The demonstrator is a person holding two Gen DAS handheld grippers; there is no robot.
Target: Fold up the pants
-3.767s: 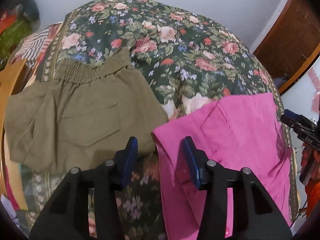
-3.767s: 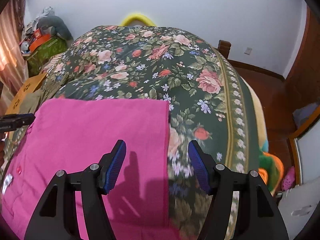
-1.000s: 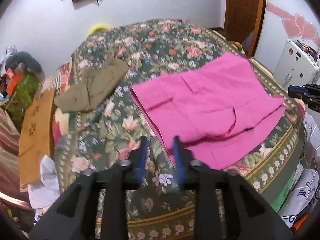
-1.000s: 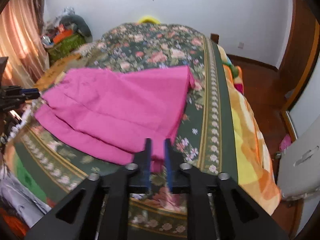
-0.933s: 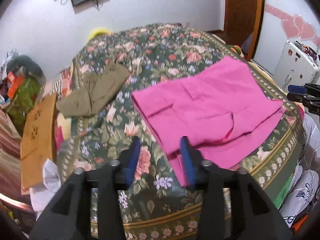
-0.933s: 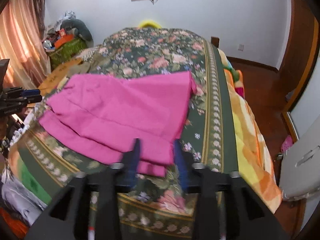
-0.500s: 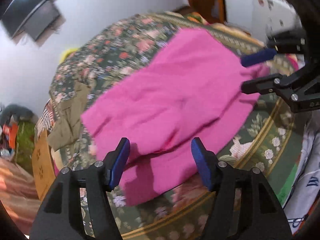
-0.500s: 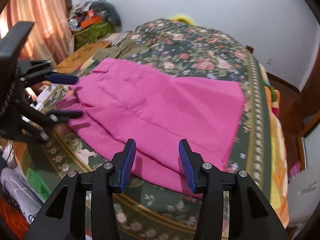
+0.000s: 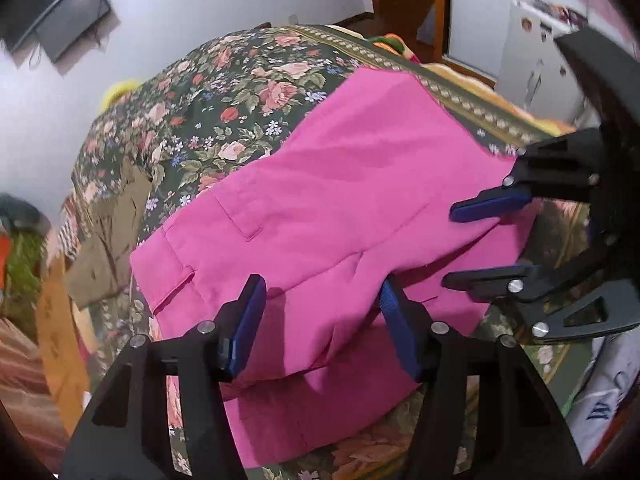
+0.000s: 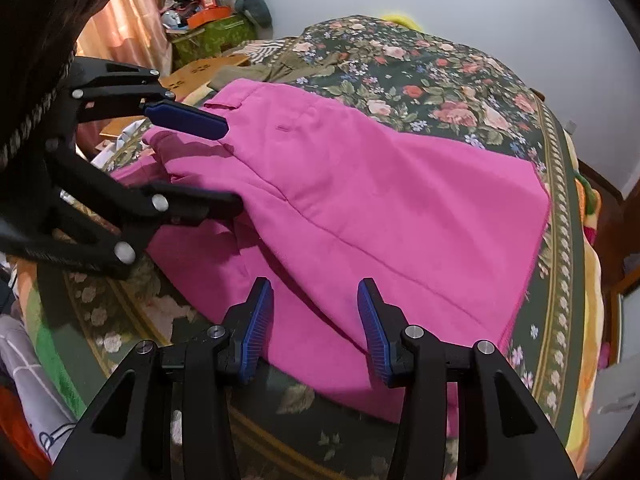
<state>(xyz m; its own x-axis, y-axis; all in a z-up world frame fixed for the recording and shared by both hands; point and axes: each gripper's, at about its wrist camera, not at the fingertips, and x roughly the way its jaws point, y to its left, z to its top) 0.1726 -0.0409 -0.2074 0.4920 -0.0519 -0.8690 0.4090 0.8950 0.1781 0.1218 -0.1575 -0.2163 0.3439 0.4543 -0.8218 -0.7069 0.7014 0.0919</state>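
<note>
Since a second ago both sets of jaws have been spread wide and brought in close over the bright pink cotton pants (image 9: 340,200), which were pinched and carried then; now the garment is laid flat across the near part of the dark floral bedspread (image 9: 224,92), waistband to the left, one layer doubled loosely over the other; the left gripper (image 9: 322,320) is held released above the near left edge, gripping nothing; the right gripper (image 10: 316,316) is likewise released over the near hem, nothing between its blue pads; a folded olive-green garment (image 9: 108,248) is seen far left, well apart. Judged from this, the next pinch could catch only the top layer, so the fold would be dragged askew; the near edge, lying close to the bed's border, could be pulled off it.
</note>
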